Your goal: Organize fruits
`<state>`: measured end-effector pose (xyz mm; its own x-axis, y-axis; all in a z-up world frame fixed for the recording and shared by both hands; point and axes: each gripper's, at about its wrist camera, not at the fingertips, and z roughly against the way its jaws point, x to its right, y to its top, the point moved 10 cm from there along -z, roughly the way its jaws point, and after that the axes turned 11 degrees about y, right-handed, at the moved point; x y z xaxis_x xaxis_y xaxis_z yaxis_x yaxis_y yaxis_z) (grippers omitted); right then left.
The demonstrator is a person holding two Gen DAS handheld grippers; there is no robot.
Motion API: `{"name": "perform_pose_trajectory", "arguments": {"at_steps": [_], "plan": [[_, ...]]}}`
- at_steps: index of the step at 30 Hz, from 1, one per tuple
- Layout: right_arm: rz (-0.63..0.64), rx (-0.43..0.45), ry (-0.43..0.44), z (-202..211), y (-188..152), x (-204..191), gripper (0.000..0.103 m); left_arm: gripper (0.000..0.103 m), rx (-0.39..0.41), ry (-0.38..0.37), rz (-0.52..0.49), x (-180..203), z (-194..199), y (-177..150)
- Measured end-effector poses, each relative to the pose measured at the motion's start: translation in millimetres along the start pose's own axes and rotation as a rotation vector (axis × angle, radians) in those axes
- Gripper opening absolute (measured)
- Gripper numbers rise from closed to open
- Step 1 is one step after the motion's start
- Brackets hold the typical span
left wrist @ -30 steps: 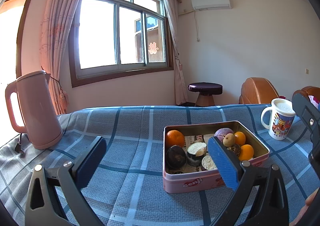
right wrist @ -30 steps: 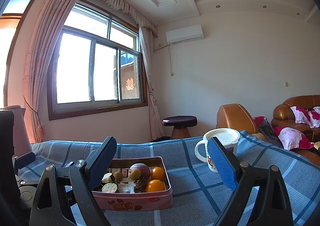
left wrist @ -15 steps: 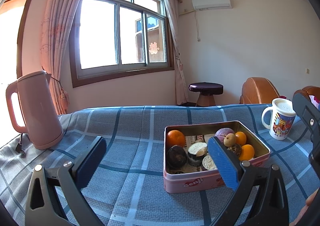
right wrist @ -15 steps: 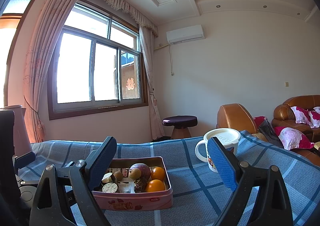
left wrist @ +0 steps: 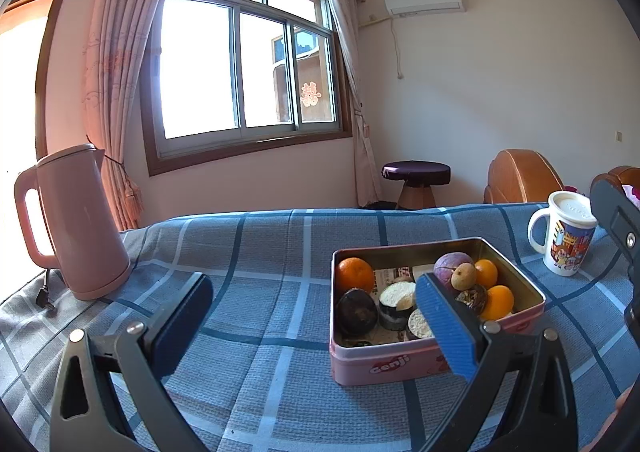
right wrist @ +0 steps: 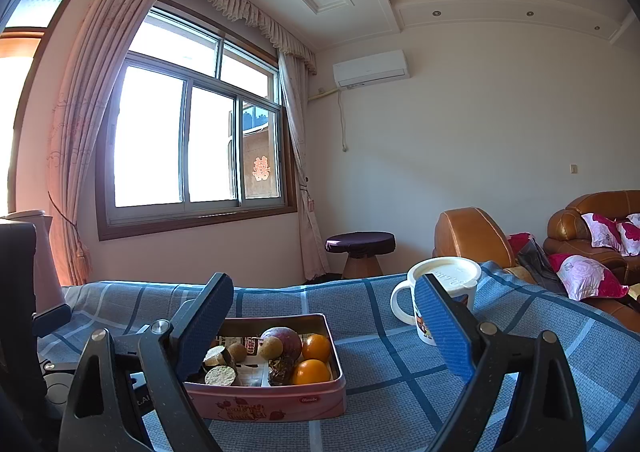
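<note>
Cloth point(left wrist: 280, 244) in blue checks is covering the whole table. A pink kettle point(left wrist: 76, 223) is standing on it at the far left, well apart from the rest. A pink tin box point(left wrist: 384, 362) is sitting near the middle of the cloth with its lid off. A white mug point(left wrist: 562, 238) with a cartoon picture and a lid is standing to the right of the box, near it but not touching.

The left gripper point(left wrist: 316, 316) is hanging just above the cloth in front of the box. Its jaws are standing wide apart, and nothing is between them. The right gripper point(right wrist: 324, 326) is hanging over the box and the mug, jaws wide apart too, and it is holding nothing.

Fruits are lying inside the box. An orange point(left wrist: 354, 274) is sitting alone in the back left corner. A purple passion fruit point(left wrist: 448, 266) is lying at the back right, with a small brown fruit point(left wrist: 464, 276) touching it. Two small oranges point(left wrist: 498, 302) are lying along the right wall. A dark round fruit point(left wrist: 356, 312) is sitting at the front left.
</note>
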<state>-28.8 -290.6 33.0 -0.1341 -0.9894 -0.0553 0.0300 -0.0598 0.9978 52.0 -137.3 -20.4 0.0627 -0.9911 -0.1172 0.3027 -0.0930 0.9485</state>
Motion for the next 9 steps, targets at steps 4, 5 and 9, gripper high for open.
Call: {"name": "perform_pose_trajectory", "arguments": {"at_steps": [4, 5, 9], "plan": [[0.000, 0.001, 0.000, 0.1, 0.1, -0.4, 0.093, 0.103, 0.002, -0.017, 0.006, 0.4, 1.0, -0.5], [0.000, 0.001, 0.000, 0.1, 0.0, -0.5, 0.093, 0.103, 0.003, -0.021, 0.007, 0.3, 1.2, -0.5], [-0.002, -0.001, -0.002, 0.8, 0.4, -0.4, 0.093, 0.103, 0.002, -0.022, 0.006, 0.6, 0.7, -0.6]]}}
